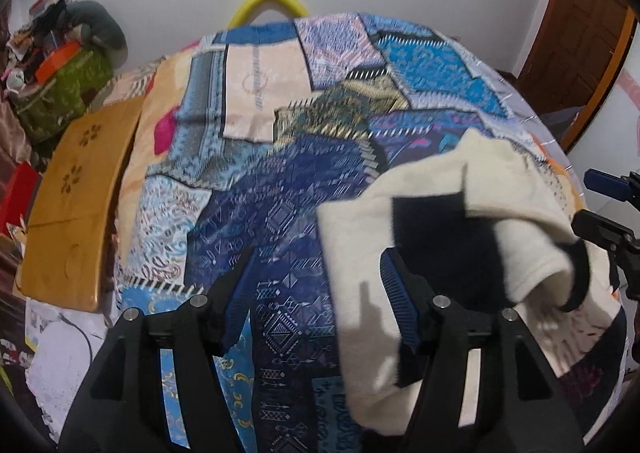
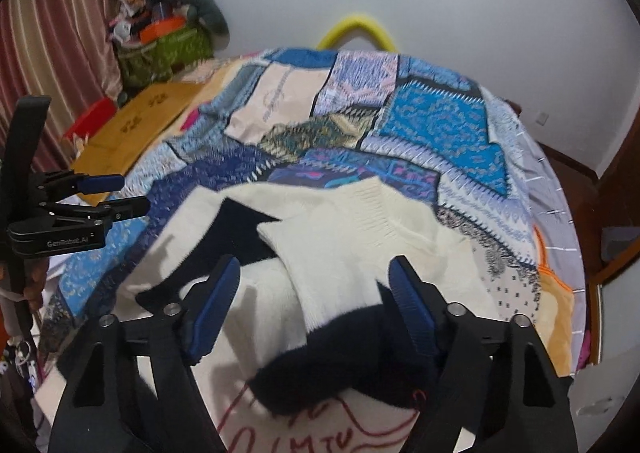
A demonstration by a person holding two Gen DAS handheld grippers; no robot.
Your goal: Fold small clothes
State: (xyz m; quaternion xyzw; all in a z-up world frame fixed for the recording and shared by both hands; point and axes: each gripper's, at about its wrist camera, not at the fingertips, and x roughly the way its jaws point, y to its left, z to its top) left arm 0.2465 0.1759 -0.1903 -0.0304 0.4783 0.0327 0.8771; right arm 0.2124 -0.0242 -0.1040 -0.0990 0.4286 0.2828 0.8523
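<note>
A small cream sweater (image 2: 352, 253) with black patches and a black cuff (image 2: 352, 365) lies rumpled on the patchwork bedspread (image 2: 432, 121). Red stitched lettering shows on its near part. It also shows in the left wrist view (image 1: 500, 189), right of centre. My right gripper (image 2: 314, 285) is open, its blue-padded fingers on either side of a folded-over sleeve, just above the cloth. My left gripper (image 1: 316, 277) is open and empty over the bedspread, left of the sweater; its right finger is at the sweater's edge. The left gripper also appears at the left edge of the right wrist view (image 2: 116, 195).
A wooden lap table (image 1: 76, 197) lies at the bed's left side. A green bag with clutter (image 2: 164, 53) stands in the far left corner by a curtain. A yellow curved tube (image 2: 360, 29) rises behind the bed. A brown door (image 1: 576, 37) is at the right.
</note>
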